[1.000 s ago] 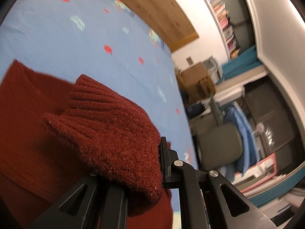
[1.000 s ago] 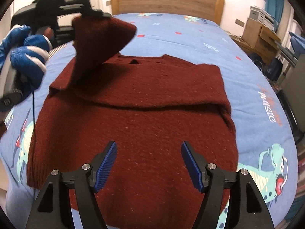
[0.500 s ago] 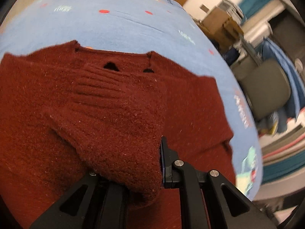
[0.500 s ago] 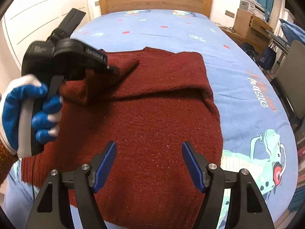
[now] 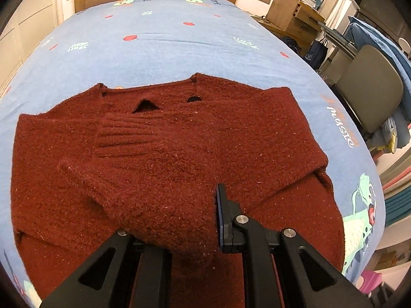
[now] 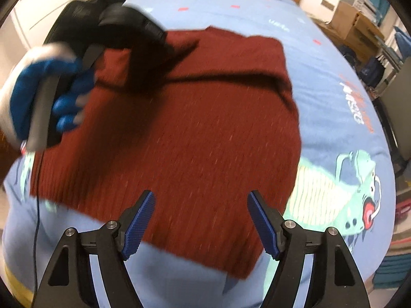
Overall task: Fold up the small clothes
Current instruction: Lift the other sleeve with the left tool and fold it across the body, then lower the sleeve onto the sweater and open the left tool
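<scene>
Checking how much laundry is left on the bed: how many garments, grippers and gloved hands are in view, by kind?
Dark red knit sweaters: 1
Two-finger grippers: 2, the left gripper shut on the sweater's sleeve, the right gripper open over the hem
Blue gloved hands: 1
Total: 4

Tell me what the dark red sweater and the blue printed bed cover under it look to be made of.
The dark red sweater looks like a thick, fuzzy knit, probably wool or acrylic: ribbed cuff, hairy matte surface, pale flecks. The blue printed bed cover looks like smooth woven cotton, matte, with flat printed motifs and fine creases. The left gripper pinches the sleeve, which bunches softly.
</scene>
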Demonstrator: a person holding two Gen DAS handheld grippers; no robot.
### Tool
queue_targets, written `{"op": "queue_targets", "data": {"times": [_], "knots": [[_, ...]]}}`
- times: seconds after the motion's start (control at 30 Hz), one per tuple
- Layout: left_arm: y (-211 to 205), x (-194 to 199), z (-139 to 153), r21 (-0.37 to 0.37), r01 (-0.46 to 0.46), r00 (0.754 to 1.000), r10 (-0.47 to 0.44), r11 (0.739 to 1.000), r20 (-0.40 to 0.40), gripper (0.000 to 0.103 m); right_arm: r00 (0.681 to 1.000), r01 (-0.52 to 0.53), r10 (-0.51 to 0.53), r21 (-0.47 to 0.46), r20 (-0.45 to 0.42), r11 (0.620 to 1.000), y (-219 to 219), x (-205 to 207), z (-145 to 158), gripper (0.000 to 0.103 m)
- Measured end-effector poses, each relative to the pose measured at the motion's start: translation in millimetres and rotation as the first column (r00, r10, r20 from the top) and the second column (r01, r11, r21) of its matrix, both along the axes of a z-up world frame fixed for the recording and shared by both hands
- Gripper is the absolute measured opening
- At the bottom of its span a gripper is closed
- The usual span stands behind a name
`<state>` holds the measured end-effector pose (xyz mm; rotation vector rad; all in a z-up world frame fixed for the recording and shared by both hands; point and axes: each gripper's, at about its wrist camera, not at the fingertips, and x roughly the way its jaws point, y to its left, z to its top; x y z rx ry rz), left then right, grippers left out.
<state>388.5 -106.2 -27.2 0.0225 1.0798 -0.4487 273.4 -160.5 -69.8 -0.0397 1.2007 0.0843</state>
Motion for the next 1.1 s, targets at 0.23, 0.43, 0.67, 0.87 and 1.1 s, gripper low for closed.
{"op": "queue_targets", "data": {"times": [0.23, 0.43, 0.67, 0.87, 1.1], "knots": [[-11, -3, 1, 0.048, 0.018, 1.0, -0.018, 0.999, 0.013, 0.012, 0.996, -0.033, 0.038, 0.062, -0.079, 0.998, 6, -27, -6, 0.076], [-24, -12, -4, 0.099, 0.055, 0.998, -0.058, 0.994, 0.019, 0.022, 0.991, -0.057, 0.069, 0.107, -0.115, 0.993, 19, -41, -9, 0.077], [-29, -16, -8, 0.122, 0.074, 0.997, -0.077, 0.99, 0.021, 0.028, 0.978, -0.086, 0.114, 0.161, -0.176, 0.983, 33, -50, -21, 0.077], [-27, -20, -12, 0.13, 0.077, 0.997, -0.079, 0.989, 0.014, 0.032, 0.961, -0.113, 0.153, 0.179, -0.231, 0.977, 46, -59, -33, 0.077], [-27, -24, -19, 0.148, 0.089, 0.996, -0.092, 0.985, 0.016, 0.036, 0.944, -0.14, 0.186, 0.179, -0.271, 0.974, 57, -66, -44, 0.077]]}}
